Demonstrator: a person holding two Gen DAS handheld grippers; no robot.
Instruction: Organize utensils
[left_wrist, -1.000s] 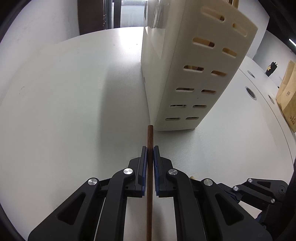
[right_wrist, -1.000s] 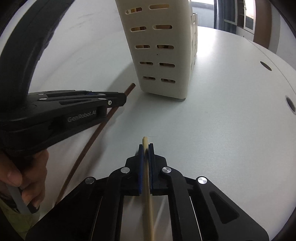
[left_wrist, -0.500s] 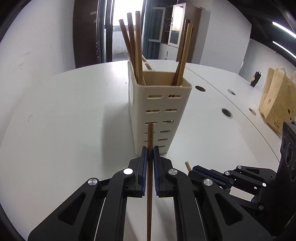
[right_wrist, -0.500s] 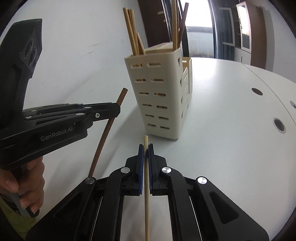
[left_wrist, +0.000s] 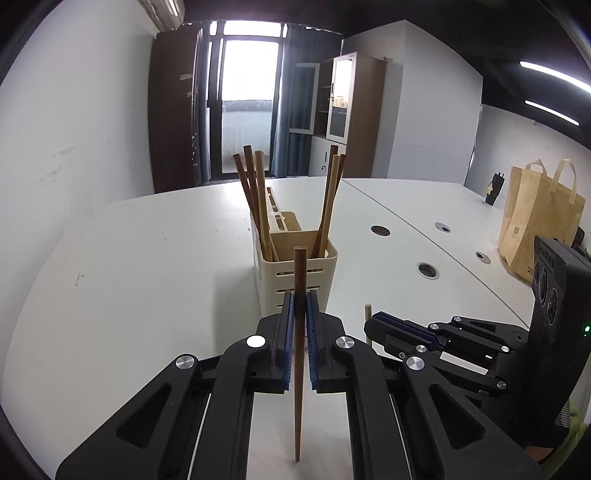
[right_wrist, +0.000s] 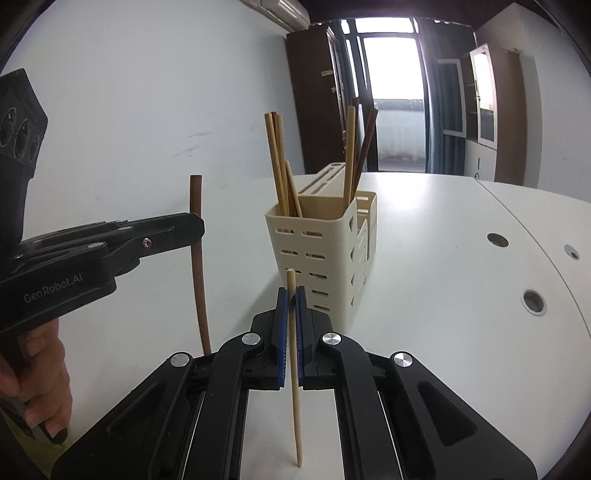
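White laminate made up the table (left_wrist: 147, 295), the largest thing before me, and its near edge was cut off under my own grippers in both views. On it stood the cream plastic utensil holder (left_wrist: 295, 273), slotted on its sides, with a lower compartment behind the front one; from the left wrist camera my own chopstick crossed its front wall, so part of the slots was hidden. How deep the chopsticks inside (left_wrist: 255, 199) reached I could not tell, since the walls covered their lower ends. They leaned in two bunches, one at the left corner and one at the right.

My left gripper (left_wrist: 300, 306) was clamped on a dark brown chopstick (left_wrist: 298, 369), which stood nearly upright between the blue pads, its top end just in front of the holder's rim. Only the right wrist camera showed that gripper (right_wrist: 184, 230) from the side, with the hand (right_wrist: 40, 376) around its handle, and there the dark chopstick's lower end vanished behind my right gripper.

My right gripper (right_wrist: 291, 306) was closed on a pale bamboo chopstick (right_wrist: 294, 369), also nearly upright, short of the holder. The left wrist camera caught that gripper (left_wrist: 373, 321) only edge-on, with just the tip of the pale chopstick poking above it. A brown paper bag (left_wrist: 535, 221) at the table's far right appeared in the left view alone.
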